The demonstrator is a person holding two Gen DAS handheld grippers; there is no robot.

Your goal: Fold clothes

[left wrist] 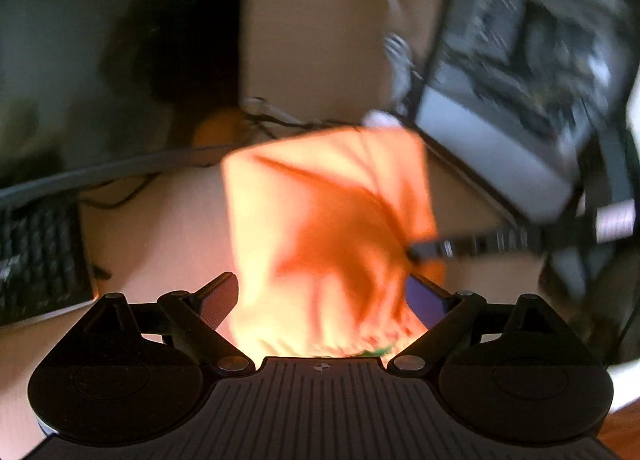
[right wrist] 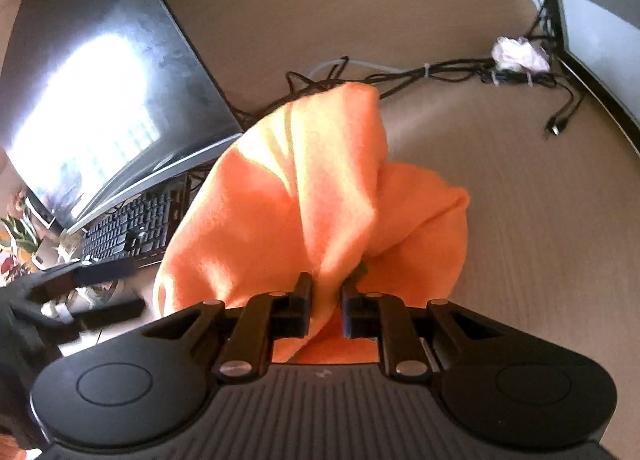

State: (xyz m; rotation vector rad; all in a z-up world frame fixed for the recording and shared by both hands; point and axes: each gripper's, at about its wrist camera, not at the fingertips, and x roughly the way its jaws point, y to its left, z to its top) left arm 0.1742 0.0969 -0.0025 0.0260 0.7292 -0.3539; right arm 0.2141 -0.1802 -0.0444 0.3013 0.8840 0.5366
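An orange garment (left wrist: 320,220) hangs bunched above the beige desk; it also shows in the right wrist view (right wrist: 280,200). My left gripper (left wrist: 328,292) is open, its fingers spread wide with the cloth lying between them. My right gripper (right wrist: 326,284) is shut on a fold of the orange garment, which drapes forward over the fingers. The right gripper (left wrist: 424,250) reaches into the cloth from the right in the blurred left wrist view. The left gripper (right wrist: 100,272) shows at the left edge of the right wrist view.
A monitor (right wrist: 100,80) and black keyboard (right wrist: 132,228) stand left in the right wrist view. Tangled cables (right wrist: 440,72), a crumpled tissue (right wrist: 520,52) and a second screen (right wrist: 600,20) lie at the back. The beige desk (right wrist: 540,240) extends right.
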